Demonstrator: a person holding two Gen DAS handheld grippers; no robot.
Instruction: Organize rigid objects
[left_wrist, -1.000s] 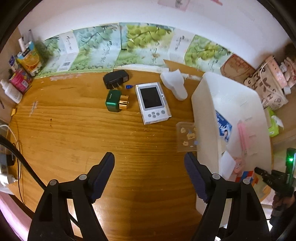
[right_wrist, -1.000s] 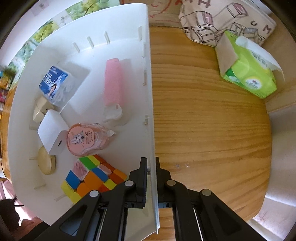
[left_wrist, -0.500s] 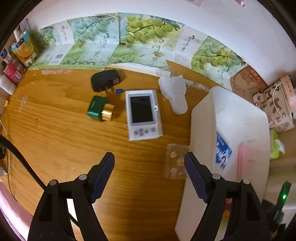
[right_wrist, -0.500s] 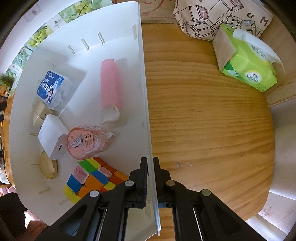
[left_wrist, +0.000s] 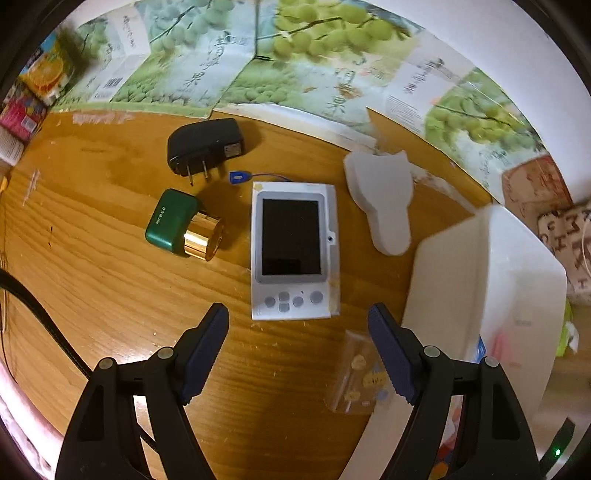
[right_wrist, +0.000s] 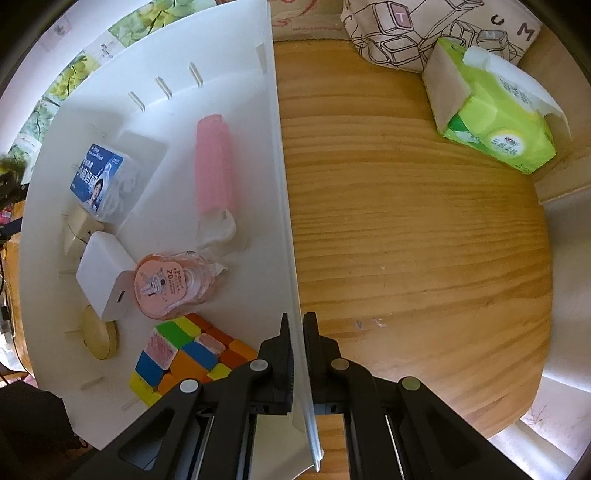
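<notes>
Inside white bin (right_wrist: 221, 74): cube (right_wrist: 184, 354), pink tube (right_wrist: 214, 162), charger (right_wrist: 105, 284).

Dim warm light, fisheye-warped edges, slightly blurred.

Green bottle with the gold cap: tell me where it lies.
In the left wrist view the green bottle lies on its side on the wooden table, left of the white handheld console, below the black charger.
</notes>
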